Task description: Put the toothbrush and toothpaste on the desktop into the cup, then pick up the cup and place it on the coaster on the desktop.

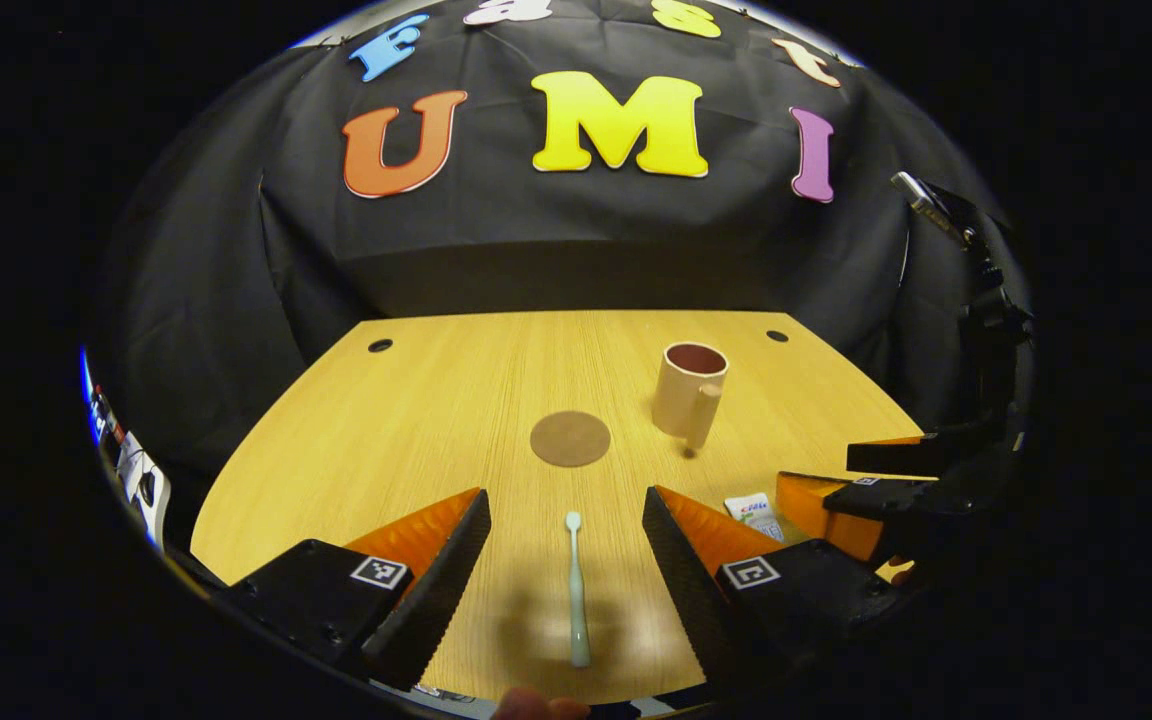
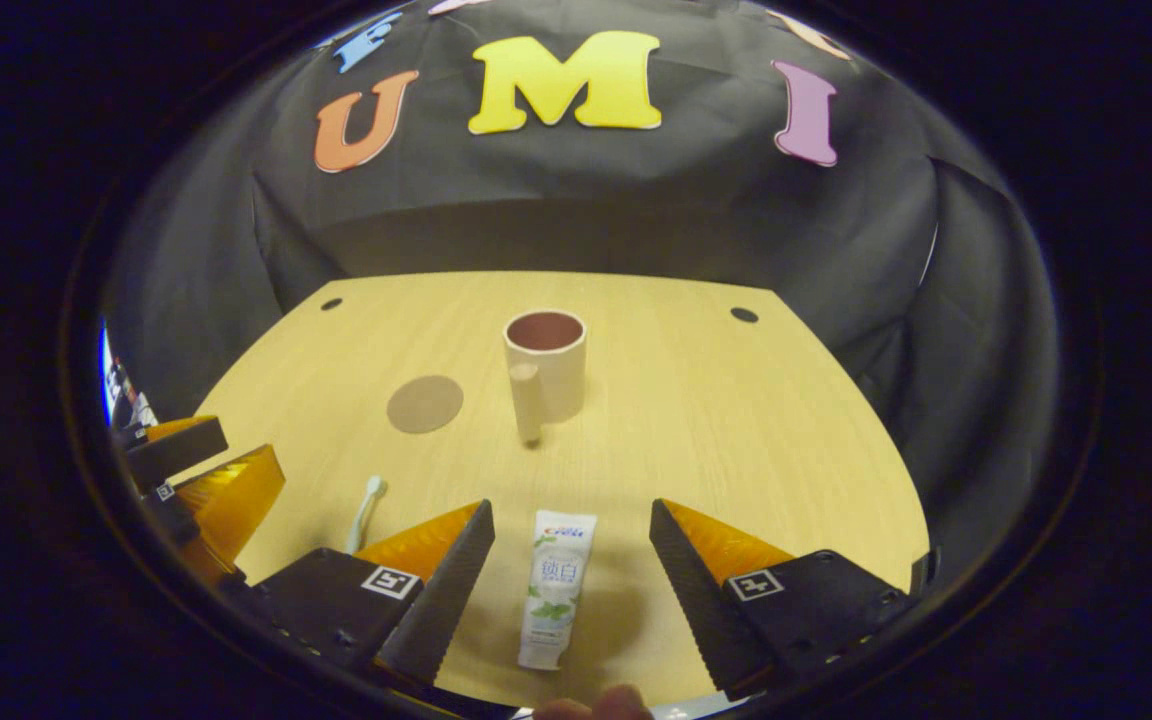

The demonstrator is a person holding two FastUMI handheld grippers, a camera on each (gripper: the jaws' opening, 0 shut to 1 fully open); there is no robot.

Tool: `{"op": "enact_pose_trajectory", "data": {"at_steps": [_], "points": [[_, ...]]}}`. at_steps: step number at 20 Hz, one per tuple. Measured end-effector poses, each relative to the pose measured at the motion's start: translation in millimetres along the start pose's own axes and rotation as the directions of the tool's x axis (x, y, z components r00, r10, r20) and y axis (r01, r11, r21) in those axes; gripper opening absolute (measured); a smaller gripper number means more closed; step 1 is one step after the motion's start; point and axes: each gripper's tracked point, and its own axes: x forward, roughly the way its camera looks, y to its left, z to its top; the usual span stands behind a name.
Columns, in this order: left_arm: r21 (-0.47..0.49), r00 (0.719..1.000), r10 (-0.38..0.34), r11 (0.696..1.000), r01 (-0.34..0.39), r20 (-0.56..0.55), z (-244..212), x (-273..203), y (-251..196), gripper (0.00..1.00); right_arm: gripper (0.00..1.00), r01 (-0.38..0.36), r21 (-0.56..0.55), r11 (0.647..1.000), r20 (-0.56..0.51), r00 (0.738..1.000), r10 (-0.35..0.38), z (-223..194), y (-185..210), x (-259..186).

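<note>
On the wooden desktop (image 1: 416, 400), my left gripper (image 1: 566, 530) gapes around the toothbrush (image 1: 576, 590); my right gripper (image 2: 571, 545) gapes around the toothpaste (image 2: 556, 590).

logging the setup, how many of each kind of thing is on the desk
toothbrush: 1
toothpaste: 1
cup: 1
coaster: 1
total: 4

Probably recording booth: cloth-backed desktop (image 1: 456, 400)
</note>
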Motion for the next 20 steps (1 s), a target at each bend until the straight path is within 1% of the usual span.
{"op": "enact_pose_trajectory", "data": {"at_steps": [3, 4, 5, 11, 13, 16, 17, 18, 20], "points": [[0.01, 0.998, -0.018, 1.0, 0.018, -0.055, -17.0, 1.1, -1.9, 0.98, 0.96, 0.012, 0.009, 1.0, -0.088, 0.996, -0.011, -23.8, -0.4, 16.6], [0.014, 0.997, -0.021, 1.0, 0.022, -0.069, -21.9, 1.8, -2.2, 0.98, 0.94, 0.021, 0.01, 1.0, -0.112, 0.993, -0.019, -31.2, -2.2, 21.1], [0.015, 0.996, -0.024, 1.0, 0.026, -0.082, -26.0, 2.3, -3.2, 0.98, 0.96, 0.025, 0.006, 1.0, -0.131, 0.991, -0.024, -36.6, -3.4, 25.2], [0.011, 0.992, -0.04, 0.999, 0.042, -0.12, -37.9, 5.3, -5.0, 0.98, 0.96, 0.025, -0.017, 1.0, -0.218, 0.976, -0.029, -55.3, -0.6, 38.1], [0.014, 0.992, -0.042, 0.999, 0.044, -0.12, -37.8, 6.1, -5.1, 0.98, 0.88, 0.028, -0.022, 0.999, -0.231, 0.972, -0.032, -57.4, 0.6, 40.4], [0.01, 0.991, -0.039, 0.999, 0.041, -0.124, -38.9, 6.1, -3.5, 0.98, 0.79, 0.024, -0.019, 1.0, -0.259, 0.965, -0.028, -63.4, 4.4, 41.9], [0.006, 0.991, -0.039, 0.999, 0.04, -0.126, -39.6, 4.8, -3.2, 0.98, 0.74, 0.02, -0.022, 1.0, -0.267, 0.963, -0.025, -65.3, 6.1, 43.5], [0.005, 0.991, -0.039, 0.999, 0.04, -0.127, -40.3, 4.0, -1.6, 0.98, 0.72, 0.018, -0.021, 1.0, -0.272, 0.962, -0.023, -65.8, 6.5, 43.4], [0.01, 0.991, -0.037, 0.999, 0.039, -0.128, -40.5, 4.4, -0.6, 0.98, 0.6, 0.023, -0.015, 1.0, -0.284, 0.959, -0.027, -70.5, 10.5, 47.0]]}}
